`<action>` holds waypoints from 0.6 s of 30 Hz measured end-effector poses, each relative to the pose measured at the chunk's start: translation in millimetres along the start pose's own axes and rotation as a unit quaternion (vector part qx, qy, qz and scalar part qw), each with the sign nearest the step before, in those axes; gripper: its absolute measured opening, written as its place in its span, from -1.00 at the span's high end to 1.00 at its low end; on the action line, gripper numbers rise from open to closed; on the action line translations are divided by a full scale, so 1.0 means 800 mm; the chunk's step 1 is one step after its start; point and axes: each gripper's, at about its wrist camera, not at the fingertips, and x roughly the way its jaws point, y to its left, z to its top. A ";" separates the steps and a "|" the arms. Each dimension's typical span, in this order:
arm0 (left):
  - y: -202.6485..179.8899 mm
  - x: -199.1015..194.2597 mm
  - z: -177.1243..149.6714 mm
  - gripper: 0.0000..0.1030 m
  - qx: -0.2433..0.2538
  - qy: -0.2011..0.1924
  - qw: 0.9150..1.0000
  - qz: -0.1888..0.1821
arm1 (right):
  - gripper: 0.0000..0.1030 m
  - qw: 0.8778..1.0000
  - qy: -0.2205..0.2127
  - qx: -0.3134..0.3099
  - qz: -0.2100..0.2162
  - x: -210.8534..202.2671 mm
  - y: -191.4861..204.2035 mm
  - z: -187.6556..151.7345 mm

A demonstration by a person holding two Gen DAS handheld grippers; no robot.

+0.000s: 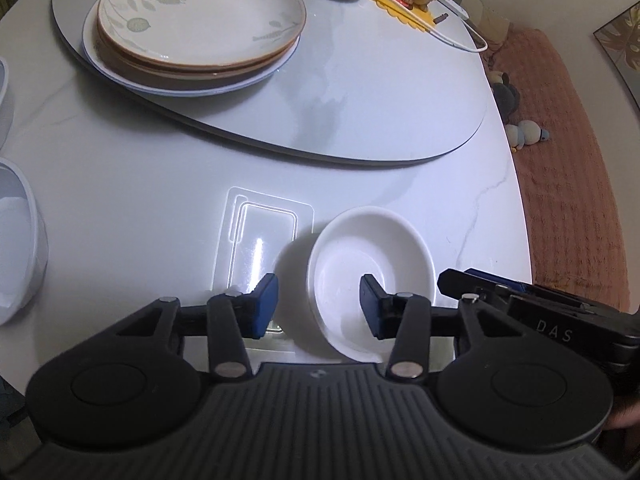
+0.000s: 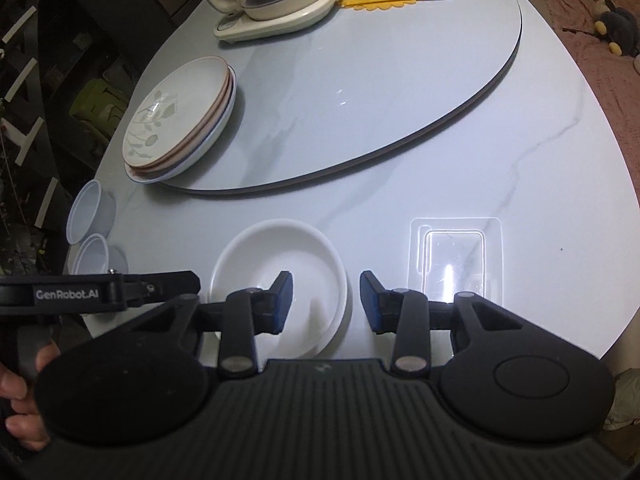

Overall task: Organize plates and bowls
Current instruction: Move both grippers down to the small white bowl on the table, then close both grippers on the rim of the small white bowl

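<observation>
Glossy round white dish [image 1: 370, 276] at table's [image 1: 420, 184] near edge, rim between both claws' [image 1: 318, 306] [image 2: 326, 302] parted jaws, seemingly untouched.

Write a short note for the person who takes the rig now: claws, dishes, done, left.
Left claw: open, straddling the left rim of the white dish, not gripping.
Right claw: open, straddling the right rim, not gripping.
Plates: stacked on the turntable.
Two small bowls: separate, at the table's left edge.
Done: plates stacked.
Left: dish and bowls.
</observation>
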 end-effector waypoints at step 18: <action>0.000 0.025 -0.004 0.73 0.021 -0.009 1.000 -0.013 | 0.73 0.999 -0.005 0.036 0.011 0.033 -0.018 -0.010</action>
